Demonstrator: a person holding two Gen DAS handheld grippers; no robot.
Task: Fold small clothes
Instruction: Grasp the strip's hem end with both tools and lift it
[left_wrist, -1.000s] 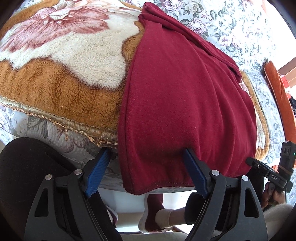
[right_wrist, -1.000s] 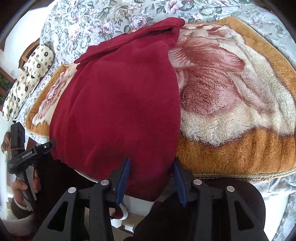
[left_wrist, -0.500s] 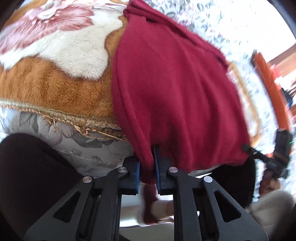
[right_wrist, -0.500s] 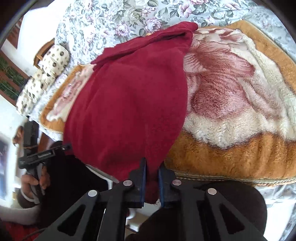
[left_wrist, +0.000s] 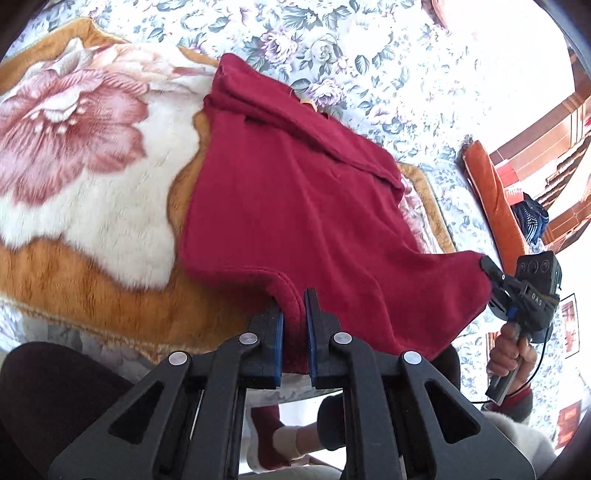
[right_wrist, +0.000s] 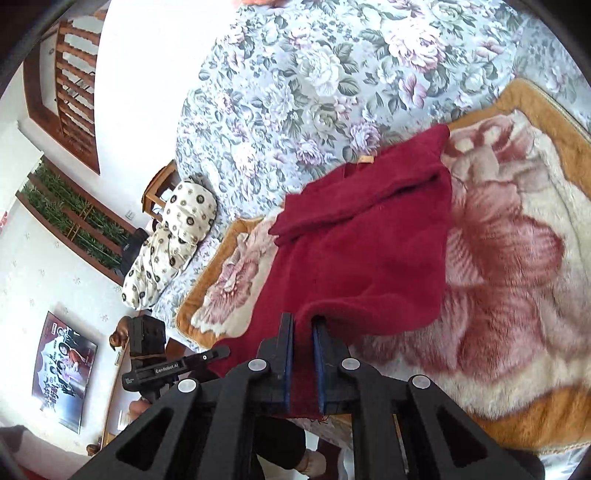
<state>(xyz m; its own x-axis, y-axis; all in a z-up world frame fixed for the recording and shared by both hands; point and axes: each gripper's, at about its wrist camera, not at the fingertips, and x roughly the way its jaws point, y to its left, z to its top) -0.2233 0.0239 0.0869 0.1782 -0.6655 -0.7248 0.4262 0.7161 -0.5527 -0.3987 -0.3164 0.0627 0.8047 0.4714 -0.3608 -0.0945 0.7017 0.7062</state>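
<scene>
One red garment (left_wrist: 295, 206) lies in front of both my grippers, spread on the plush flowered blanket (left_wrist: 85, 155), which in turn covers the floral bedsheet (right_wrist: 295, 74). Its long axis runs straight away from my fingers: the hem is nearest me, and the folded top end with a small tan label (right_wrist: 365, 159) points to the far side, toward the bedsheet.

Two grippers, each clamped on that hem. My left gripper (left_wrist: 293, 325) has its blue-padded fingers (left_wrist: 277, 339) pressed onto a bunched bit of the near hem, on the garment's left corner. My right gripper (right_wrist: 303, 350) pinches the opposite near corner in the same way, cloth filling the narrow gap between its fingers. Between the two grips the hem is lifted off the blanket and sags a little.

From the left wrist view, the right gripper shows off to my right, at the cloth's edge. Off to the left of my right gripper sits one spotted pillow (right_wrist: 170, 243) and one poster (right_wrist: 62, 373) on the wall.
</scene>
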